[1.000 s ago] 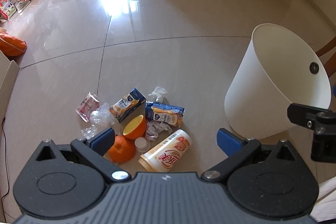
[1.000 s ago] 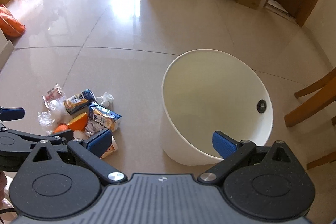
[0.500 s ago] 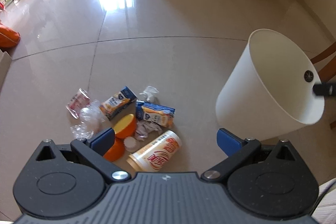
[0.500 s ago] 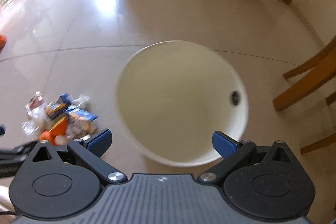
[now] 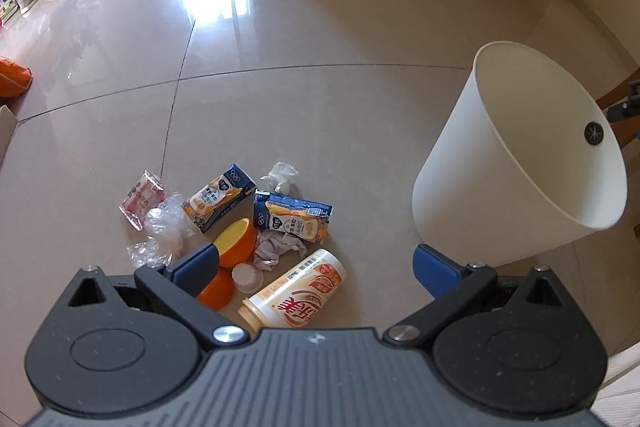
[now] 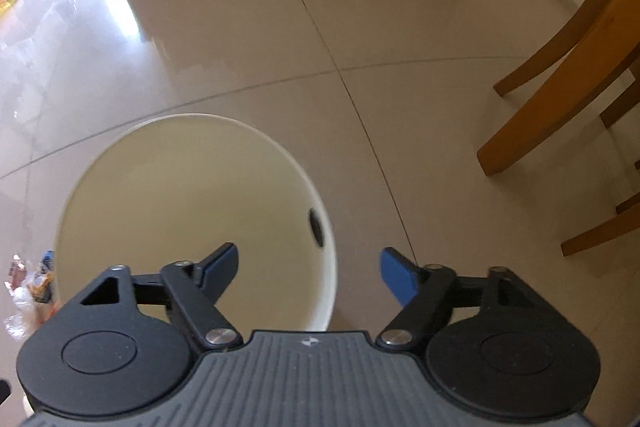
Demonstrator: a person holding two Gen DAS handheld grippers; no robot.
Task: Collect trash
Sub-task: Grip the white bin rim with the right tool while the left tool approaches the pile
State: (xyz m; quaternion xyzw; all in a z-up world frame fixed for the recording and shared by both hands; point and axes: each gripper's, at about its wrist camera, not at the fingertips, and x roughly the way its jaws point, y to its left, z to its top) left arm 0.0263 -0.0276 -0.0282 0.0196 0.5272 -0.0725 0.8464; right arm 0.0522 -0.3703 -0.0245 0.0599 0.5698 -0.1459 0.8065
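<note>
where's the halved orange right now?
Left wrist view, lower left: the halved orange lies in the floor litter, just past the left gripper's left jaw, between a milk carton and crumpled paper.

White bin [image 5: 496, 187] with a black dot; beige glossy floor [image 5: 320, 115]; orange halved fruit [image 5: 236, 241]; navy-and-yellow cartons [image 5: 218, 197]; cream bottle [image 5: 296, 295] with red lettering; blue gripper pads [image 5: 434, 267]; brown chair legs [image 6: 560, 75].

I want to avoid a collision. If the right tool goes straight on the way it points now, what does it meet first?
Probably the near rim of the white bin, which stands between the closing fingers of the right tool; depth is unclear.
</note>
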